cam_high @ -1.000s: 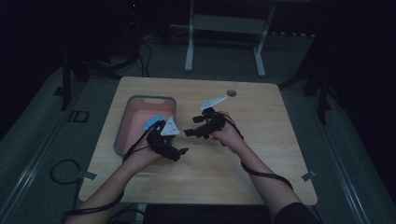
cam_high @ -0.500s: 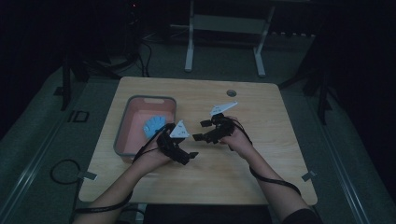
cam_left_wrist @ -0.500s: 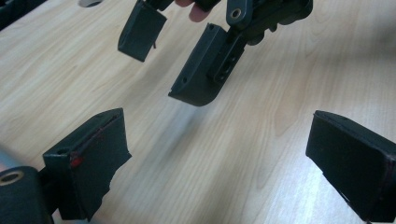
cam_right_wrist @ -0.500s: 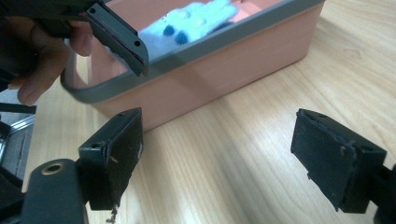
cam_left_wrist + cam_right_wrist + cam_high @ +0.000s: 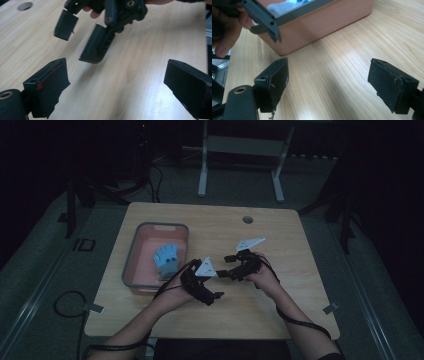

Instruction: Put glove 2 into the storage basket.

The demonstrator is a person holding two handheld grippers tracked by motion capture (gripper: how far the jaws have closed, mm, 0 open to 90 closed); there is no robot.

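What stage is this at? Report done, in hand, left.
Done: a blue glove lies in the pink bin. In hand: nothing; the left hand-held gripper and right hand-held gripper are open over bare table. Left: nothing else visible to pack.

One table (image 5: 300, 285); one pink bin (image 5: 134, 251); one blue glove (image 5: 166, 258); two tongs.

Wooden table (image 5: 280, 232) — pink bin (image 5: 134, 255) at left, blue glove (image 5: 166, 259) inside; hole (image 5: 247, 219) near far edge.
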